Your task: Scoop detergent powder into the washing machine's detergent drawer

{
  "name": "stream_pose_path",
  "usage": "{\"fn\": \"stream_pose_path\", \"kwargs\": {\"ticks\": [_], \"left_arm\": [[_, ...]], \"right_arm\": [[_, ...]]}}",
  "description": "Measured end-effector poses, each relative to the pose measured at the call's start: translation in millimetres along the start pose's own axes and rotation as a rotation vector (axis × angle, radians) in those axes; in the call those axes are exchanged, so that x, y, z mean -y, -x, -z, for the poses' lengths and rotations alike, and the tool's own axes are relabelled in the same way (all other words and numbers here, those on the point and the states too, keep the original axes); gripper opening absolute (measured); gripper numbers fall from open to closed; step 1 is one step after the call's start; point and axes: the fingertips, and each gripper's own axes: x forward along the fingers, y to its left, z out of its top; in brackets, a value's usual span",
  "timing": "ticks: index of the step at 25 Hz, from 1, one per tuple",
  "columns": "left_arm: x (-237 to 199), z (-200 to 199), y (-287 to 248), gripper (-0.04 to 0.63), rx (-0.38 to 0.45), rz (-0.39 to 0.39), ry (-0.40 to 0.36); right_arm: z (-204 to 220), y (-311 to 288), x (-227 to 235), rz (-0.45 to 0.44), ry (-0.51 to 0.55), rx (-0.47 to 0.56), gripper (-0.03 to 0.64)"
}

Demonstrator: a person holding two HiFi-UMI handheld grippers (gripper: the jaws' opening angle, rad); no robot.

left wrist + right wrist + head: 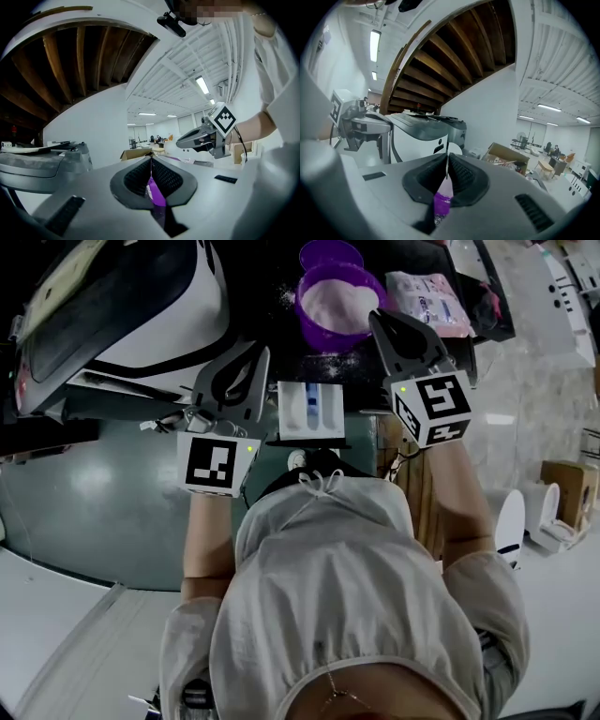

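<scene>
A purple bowl [321, 332] of white detergent powder [337, 302] stands on the dark top ahead of me. In front of it the white detergent drawer [312, 411], with a blue compartment, is pulled out between my two grippers. My left gripper [248, 360] hovers left of the drawer, with its jaws shut [151, 161]. My right gripper [380, 322] is beside the bowl's right rim, its jaws also shut [447, 159]. A sliver of purple shows through the slit under each pair of jaws. I see no scoop in either.
The white and dark washing machine [122, 315] fills the upper left. A second purple container [330, 253] stands behind the bowl, and a pink and white packet [427, 298] lies to its right. Powder is scattered around the bowl. A cardboard box [567, 486] sits on the floor at right.
</scene>
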Motion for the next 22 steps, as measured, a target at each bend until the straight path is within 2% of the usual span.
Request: {"fn": "stream_pose_path", "kwargs": {"ticks": [4, 14, 19, 22], "left_arm": [[-3.5, -0.5, -14.9, 0.023, -0.010, -0.011, -0.013], [-16.2, 15.0, -37.8, 0.023, -0.047, -0.064, 0.021], [-18.3, 18.2, -39.6, 0.023, -0.055, -0.083, 0.030], [-18.6, 20.7, -38.9, 0.023, -0.058, -0.091, 0.038]], "right_arm": [[10.1, -30.3, 8.3, -0.096, 0.020, -0.102, 0.012], [46.2, -88.8, 5.7, -0.398, 0.162, -0.485, 0.012], [60.7, -104.9, -7.7, -0.500, 0.245, -0.616, 0.012], [69.0, -112.3, -13.6, -0.530, 0.296, -0.679, 0.012]]}}
